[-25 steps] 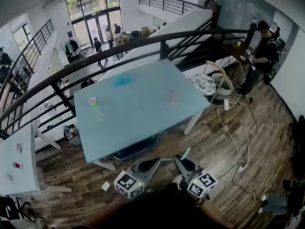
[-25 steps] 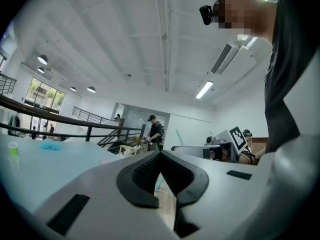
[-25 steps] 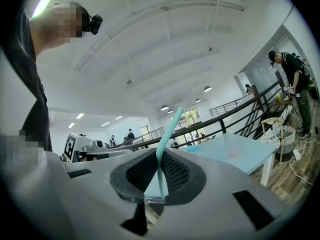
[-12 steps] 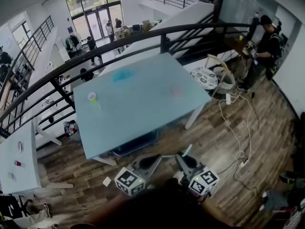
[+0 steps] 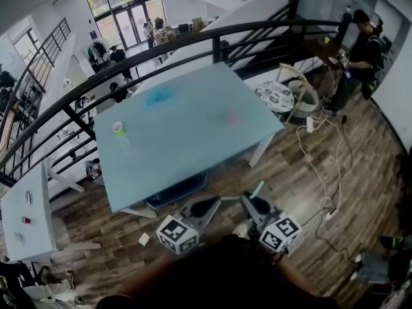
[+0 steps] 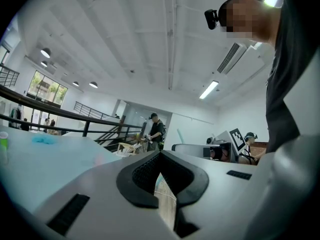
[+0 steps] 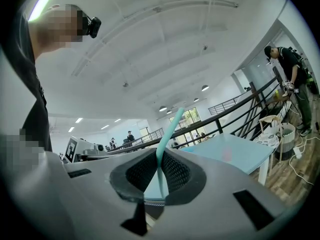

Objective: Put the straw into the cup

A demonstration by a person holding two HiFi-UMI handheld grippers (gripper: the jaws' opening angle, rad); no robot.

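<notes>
A small pale cup [image 5: 118,128] with a green base stands near the far left corner of the light blue table [image 5: 193,140]; it also shows at the left edge of the left gripper view, cup [image 6: 3,140]. My right gripper [image 5: 252,203] [image 7: 160,170] is shut on a teal straw [image 5: 258,190] [image 7: 169,129], which sticks up and forward from the jaws. Beside it my left gripper [image 5: 207,206] [image 6: 160,156] has its jaws together with nothing in them. Both hang level over the wooden floor, short of the table's near edge.
A black railing [image 5: 161,53] runs behind the table. A blue bin [image 5: 177,195] sits under it. At the right are a white round stool [image 5: 278,98], cables [image 5: 318,172] on the floor and a standing person [image 5: 358,50]. A second table [image 5: 26,224] stands at the left.
Both grippers have moved forward together toward the table's near edge, the straw still pinched in the right one. The head view has shifted slightly.
</notes>
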